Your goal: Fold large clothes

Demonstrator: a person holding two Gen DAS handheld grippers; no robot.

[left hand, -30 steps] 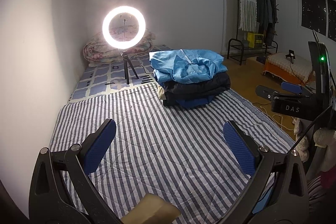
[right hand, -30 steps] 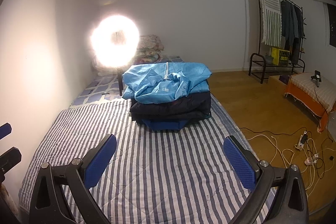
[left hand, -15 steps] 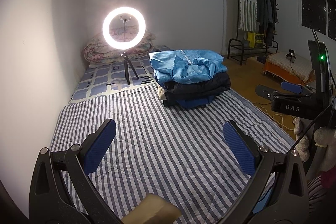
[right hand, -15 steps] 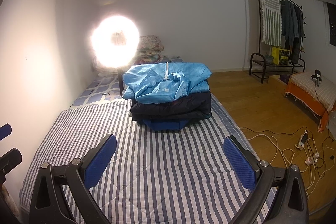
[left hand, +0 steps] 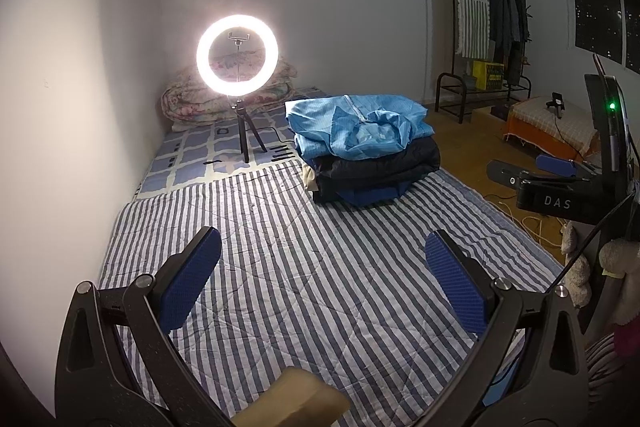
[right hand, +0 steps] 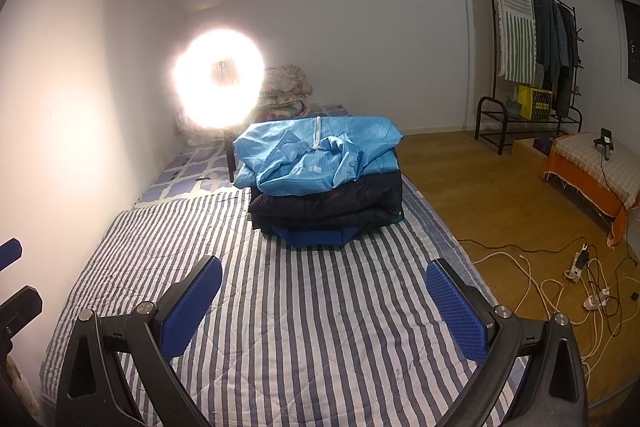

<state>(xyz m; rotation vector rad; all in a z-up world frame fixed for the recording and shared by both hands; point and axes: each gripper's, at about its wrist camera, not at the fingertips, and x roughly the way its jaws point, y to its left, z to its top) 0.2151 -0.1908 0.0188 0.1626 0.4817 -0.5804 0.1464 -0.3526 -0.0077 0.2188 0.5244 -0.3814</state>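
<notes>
Resting near the far end of the blue-and-white striped quilt (right hand: 304, 327) is a stack of folded clothes (right hand: 324, 183), well apart from both grippers. A light blue zip jacket (right hand: 316, 157) is seen on top, a dark puffy coat (right hand: 326, 205) under it, and a bright blue piece at the bottom that is mostly hidden. In the left wrist view a bit of pale cloth is seen poking out at the stack's left side; what it is cannot be told.

The left gripper (left hand: 322, 273) is held above the quilt with its blue padded fingers (left hand: 190, 283) spread wide and nothing between them. The right gripper (right hand: 324, 301) is held the same way, jaws wide and empty. A tan shape at the bottom edge of the left view is cut off and cannot be named.

A glowing round ring light on a small black tripod (left hand: 238, 63) is stood behind the stack. In the right view its glare is so strong that its middle is washed out. A rolled flowery blanket (left hand: 188, 103) is partly hidden behind it. A black clothes rack (right hand: 528, 67) is seen by the wall, and white cables (right hand: 560, 283) are spread on the wood floor.
</notes>
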